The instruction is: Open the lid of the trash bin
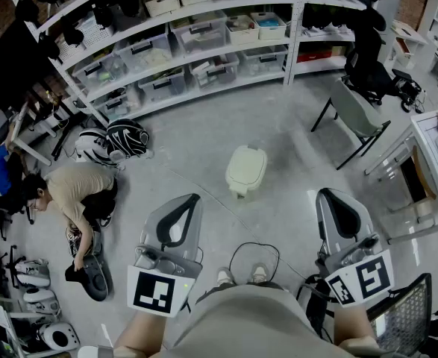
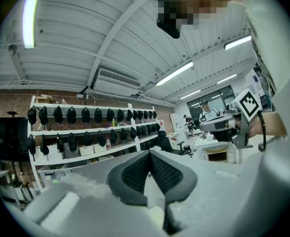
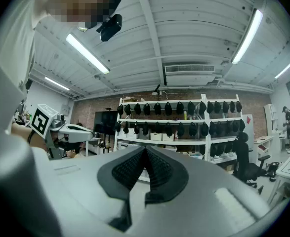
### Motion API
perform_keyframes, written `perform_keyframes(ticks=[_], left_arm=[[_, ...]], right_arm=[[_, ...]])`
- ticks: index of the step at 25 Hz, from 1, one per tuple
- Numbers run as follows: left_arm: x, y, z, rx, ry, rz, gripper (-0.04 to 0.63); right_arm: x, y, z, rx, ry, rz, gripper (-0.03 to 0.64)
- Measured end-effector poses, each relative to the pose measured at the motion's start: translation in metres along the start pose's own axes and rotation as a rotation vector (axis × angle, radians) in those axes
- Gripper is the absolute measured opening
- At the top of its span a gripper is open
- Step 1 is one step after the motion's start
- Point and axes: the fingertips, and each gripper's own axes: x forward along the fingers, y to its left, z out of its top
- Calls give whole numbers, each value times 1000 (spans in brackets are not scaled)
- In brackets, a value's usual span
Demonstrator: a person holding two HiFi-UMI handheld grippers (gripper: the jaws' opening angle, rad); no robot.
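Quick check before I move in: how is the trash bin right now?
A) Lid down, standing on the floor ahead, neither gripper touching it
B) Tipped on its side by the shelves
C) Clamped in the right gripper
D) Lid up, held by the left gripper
A: the head view shows the trash bin upright on the floor with its lid down, while the left gripper and right gripper are short of it, jaws together, empty.

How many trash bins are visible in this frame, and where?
1. The cream trash bin stands alone on the open floor, between the shelving and the person's shoes, with its lid down. More could be hidden behind furniture.
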Motion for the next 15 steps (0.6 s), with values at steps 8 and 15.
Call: perform_keyframes(ticks=[8, 15], left_arm=[[21, -5, 1, 4, 2, -1, 3], [37, -8, -2, 3, 26, 5, 3]], right_arm=[[1, -24, -6, 42, -6, -21, 3], [7, -38, -13, 51, 3, -5, 3]])
